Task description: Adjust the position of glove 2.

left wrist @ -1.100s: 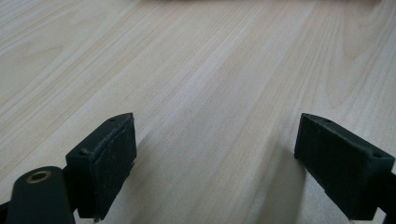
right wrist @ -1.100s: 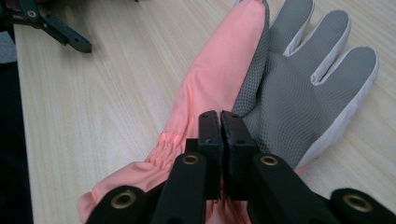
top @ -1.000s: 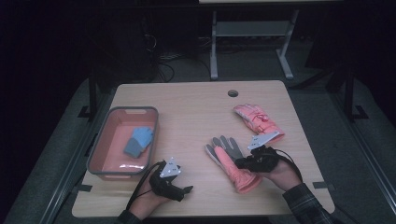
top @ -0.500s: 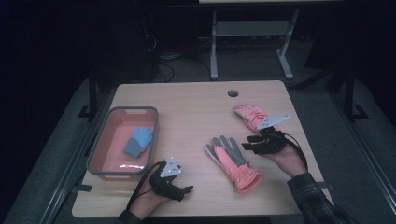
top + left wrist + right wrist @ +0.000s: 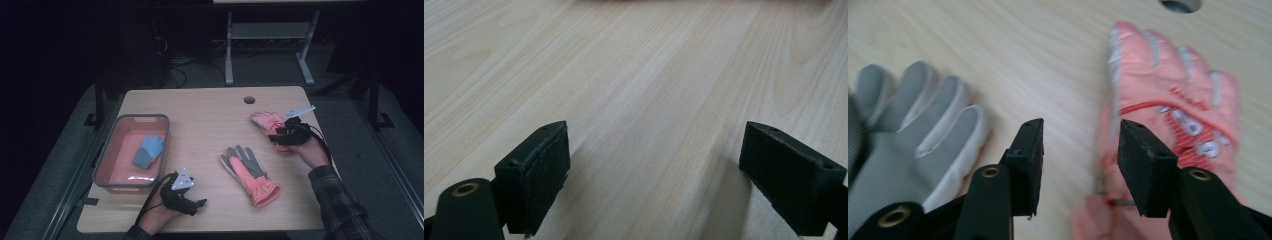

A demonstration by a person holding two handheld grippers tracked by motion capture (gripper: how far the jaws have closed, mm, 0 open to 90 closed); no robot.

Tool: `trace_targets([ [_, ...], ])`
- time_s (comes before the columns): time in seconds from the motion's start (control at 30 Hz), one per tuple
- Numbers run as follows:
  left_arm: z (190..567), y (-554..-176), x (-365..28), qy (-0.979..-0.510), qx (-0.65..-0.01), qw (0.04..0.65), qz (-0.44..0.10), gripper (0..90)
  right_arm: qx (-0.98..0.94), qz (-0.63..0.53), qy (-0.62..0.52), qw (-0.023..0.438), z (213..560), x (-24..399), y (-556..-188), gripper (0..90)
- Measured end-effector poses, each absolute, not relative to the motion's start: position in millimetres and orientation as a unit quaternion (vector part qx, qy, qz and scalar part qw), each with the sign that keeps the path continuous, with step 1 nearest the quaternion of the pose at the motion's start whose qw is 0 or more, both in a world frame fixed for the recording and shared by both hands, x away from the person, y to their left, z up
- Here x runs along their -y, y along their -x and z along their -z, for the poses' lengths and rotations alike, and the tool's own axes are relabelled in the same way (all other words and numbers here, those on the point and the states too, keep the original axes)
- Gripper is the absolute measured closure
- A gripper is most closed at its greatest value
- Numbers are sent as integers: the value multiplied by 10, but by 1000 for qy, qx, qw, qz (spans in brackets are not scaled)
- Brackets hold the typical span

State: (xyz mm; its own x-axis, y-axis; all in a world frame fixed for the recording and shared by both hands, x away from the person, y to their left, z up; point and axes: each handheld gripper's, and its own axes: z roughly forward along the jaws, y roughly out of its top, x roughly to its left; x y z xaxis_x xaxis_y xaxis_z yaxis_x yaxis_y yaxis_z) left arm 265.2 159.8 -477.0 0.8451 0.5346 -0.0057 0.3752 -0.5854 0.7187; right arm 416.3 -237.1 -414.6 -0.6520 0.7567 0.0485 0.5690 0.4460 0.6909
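Pale wooden worktop (image 5: 200,115) carries two pink gloves. Right gripper (image 5: 1078,165) hovers over the far-right glove (image 5: 1168,100), its fingers having just been opening, partly apart with nothing held. Left gripper (image 5: 654,180) rests near-left, fingers wide apart and empty, beside a pink tray (image 5: 102,165).

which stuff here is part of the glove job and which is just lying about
In the job:
- far pink glove, under the open right gripper
- near glove, grey palm up

Lying about:
- pink bin
- blue item in it
- left gripper, open over bare table
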Motion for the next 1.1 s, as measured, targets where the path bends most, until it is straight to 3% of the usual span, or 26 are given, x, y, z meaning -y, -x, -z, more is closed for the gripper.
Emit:
trace_targets([
  [0.43,4773,-2655,-1593,-884,-257,377,-106,123,-842,-307,-413,162,4356,2463,-4458,429],
  [0.53,4773,-2655,-1593,-883,-257,377,-106,122,-844,-299,-415,164,4413,2445,-4486,450],
  [0.7,4773,-2655,-1593,-883,-257,377,-106,122,-846,-293,-417,154,4485,2441,-4515,529],
  [0.83,4773,-2655,-1593,-883,-257,377,-106,122,-850,-292,-408,161,4481,2435,-4501,746],
  [1.1,4773,-2655,-1593,-883,-257,377,-106,122,-846,-302,-408,162,4366,2482,-4450,803],
])
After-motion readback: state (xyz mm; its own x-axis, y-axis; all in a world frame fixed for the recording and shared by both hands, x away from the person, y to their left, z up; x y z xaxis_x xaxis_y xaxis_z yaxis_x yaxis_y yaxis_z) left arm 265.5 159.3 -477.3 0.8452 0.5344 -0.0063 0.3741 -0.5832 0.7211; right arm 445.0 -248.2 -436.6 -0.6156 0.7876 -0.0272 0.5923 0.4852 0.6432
